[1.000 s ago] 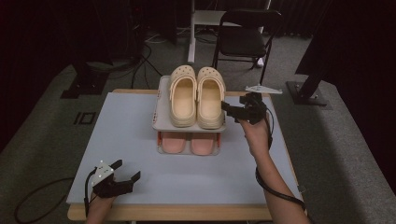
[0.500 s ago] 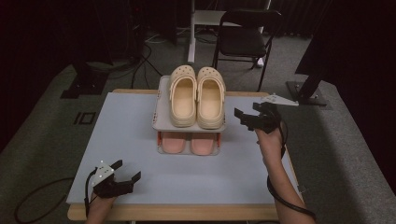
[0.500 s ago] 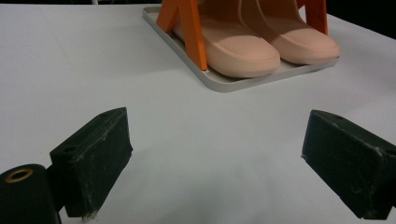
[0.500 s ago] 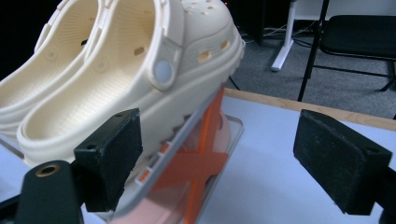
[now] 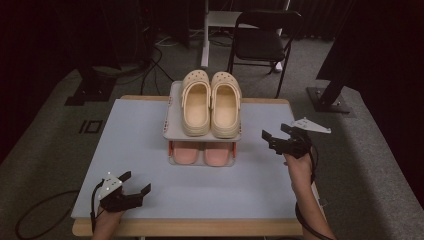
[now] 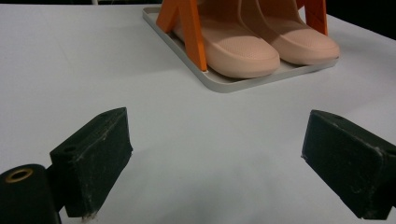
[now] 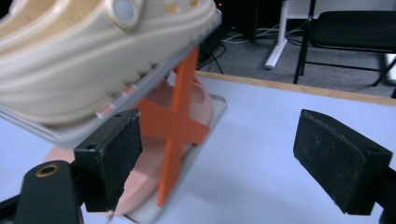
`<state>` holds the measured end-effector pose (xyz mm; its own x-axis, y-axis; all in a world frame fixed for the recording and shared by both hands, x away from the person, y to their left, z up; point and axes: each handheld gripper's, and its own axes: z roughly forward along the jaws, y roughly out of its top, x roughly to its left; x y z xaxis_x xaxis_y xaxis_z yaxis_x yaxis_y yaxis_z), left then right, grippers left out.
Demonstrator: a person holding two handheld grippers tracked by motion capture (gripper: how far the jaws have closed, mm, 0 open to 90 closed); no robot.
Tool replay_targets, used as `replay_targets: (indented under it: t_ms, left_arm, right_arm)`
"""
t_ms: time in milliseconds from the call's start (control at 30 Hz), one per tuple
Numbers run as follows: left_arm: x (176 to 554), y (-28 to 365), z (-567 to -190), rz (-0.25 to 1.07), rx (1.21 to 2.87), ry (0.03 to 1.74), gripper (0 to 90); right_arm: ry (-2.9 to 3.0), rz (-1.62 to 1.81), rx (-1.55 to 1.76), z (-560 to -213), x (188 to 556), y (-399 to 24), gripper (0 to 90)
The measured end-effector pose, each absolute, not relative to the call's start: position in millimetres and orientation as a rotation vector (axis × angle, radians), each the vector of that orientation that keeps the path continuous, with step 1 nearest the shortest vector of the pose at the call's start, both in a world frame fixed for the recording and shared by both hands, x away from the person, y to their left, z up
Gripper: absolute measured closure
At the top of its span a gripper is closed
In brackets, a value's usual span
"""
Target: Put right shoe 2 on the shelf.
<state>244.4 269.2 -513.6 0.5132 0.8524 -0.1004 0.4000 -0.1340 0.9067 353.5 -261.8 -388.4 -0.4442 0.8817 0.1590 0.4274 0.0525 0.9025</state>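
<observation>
Down at the bench's near-left corner: left claw, jaws apart, empty. Mid-bench, toward the far edge: cream clogs atop the rack, long axis near-to-far. Just right: right claw, gaping, empty, nearer.

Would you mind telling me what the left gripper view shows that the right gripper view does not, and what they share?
The left gripper view has the toes of the pink slippers side by side on the lower tray, seen over open white tabletop.

The right gripper view has a cream clog on the upper shelf, the crossed orange brace, a black chair and floor cables.

Both show open black jaws, the orange-framed shoe rack and the white table.
</observation>
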Motion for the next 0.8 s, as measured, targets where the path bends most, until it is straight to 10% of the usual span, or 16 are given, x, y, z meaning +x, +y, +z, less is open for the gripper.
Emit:
replay_targets:
  t_ms: [800]
  left_arm:
    - [244.4,268.8,-514.2,0.553,1.740,1.062,7.9]
  right_arm:
    - [1.935,1.309,1.268,-457.6,319.6,-291.6,13.9]
